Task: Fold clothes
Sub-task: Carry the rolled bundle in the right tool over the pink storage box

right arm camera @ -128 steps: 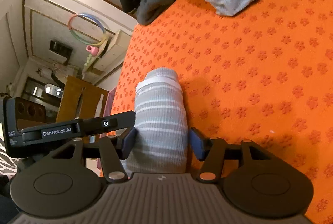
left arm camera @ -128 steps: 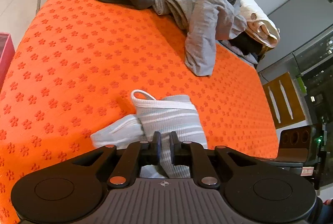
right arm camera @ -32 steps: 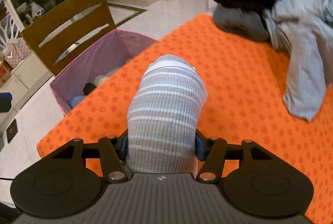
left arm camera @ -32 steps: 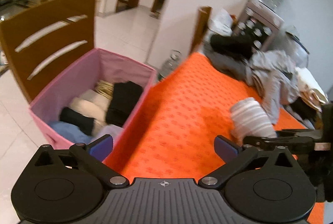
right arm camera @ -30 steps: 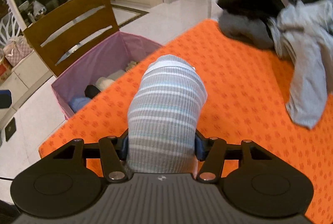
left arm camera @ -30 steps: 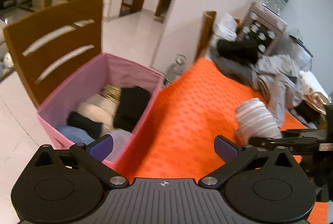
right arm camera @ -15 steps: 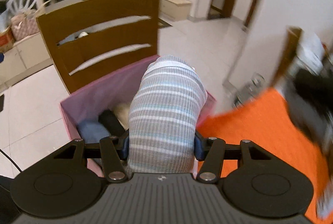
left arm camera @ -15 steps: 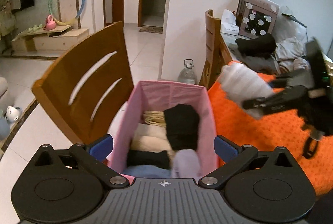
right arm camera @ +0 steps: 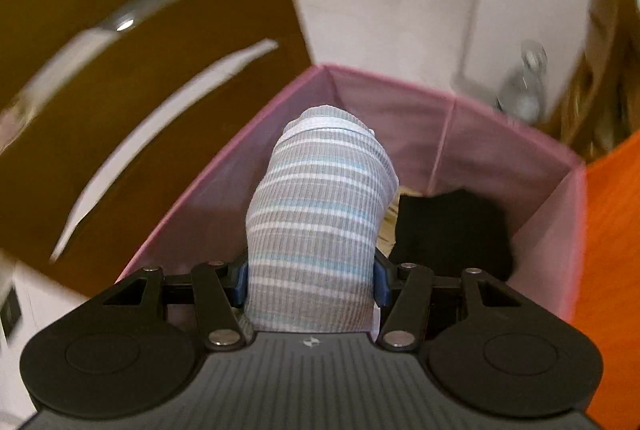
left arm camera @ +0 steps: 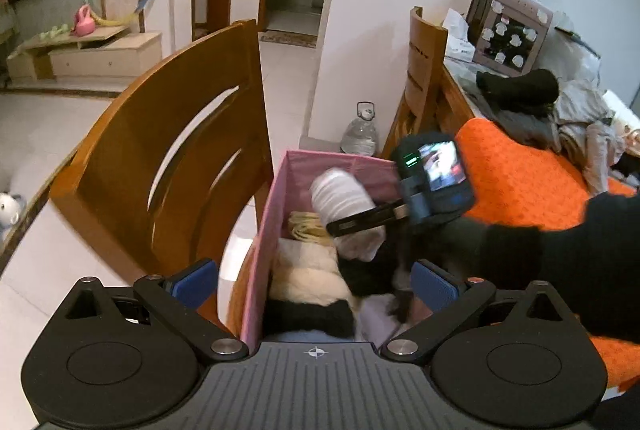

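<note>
My right gripper (right arm camera: 311,280) is shut on a rolled grey garment with white and blue stripes (right arm camera: 320,222) and holds it over the open pink fabric bin (right arm camera: 384,98). In the left wrist view the roll (left arm camera: 340,200) and the right gripper (left arm camera: 360,224) hang above the bin (left arm camera: 260,250), which holds folded cream, black and beige clothes (left arm camera: 308,278). My left gripper (left arm camera: 314,282) is open and empty, just in front of the bin.
A wooden chair (left arm camera: 176,166) stands left of the bin. The orange-covered table (left arm camera: 520,174) lies to the right, with a pile of unfolded clothes (left arm camera: 568,110) at its far end. A water bottle (left arm camera: 360,132) stands on the floor behind the bin.
My right gripper has carried the striped roll off the orange table and over the pink bin, lowering toward it. My left gripper let go of it earlier and has swung to face the bin.
</note>
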{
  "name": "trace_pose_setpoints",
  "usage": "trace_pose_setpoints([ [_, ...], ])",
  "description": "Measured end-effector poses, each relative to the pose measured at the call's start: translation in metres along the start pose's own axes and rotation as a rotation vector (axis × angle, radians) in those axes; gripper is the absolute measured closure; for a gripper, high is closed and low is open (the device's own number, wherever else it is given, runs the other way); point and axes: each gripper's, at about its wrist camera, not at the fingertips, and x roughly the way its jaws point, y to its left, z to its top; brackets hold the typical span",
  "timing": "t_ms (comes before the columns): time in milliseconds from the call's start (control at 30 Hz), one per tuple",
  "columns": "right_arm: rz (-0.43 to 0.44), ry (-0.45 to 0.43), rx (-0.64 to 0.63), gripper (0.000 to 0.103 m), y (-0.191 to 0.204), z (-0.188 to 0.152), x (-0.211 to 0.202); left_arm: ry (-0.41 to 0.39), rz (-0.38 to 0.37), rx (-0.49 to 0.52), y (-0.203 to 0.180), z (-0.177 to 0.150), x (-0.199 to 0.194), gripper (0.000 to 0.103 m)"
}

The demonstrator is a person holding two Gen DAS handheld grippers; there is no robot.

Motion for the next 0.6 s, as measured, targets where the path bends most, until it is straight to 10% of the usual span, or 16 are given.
trace_pose_setpoints([
  [267,-0.058,0.044,0.173,0.042,-0.02,0.008,0.125,0.062,-0.001,0.023,0.014,0.04,0.063,0.001],
  [600,-0.119,0.225,-0.72,0.042,0.009,-0.002,0.179,0.096,-0.05,0.006,0.013,0.06,0.113,0.001],
])
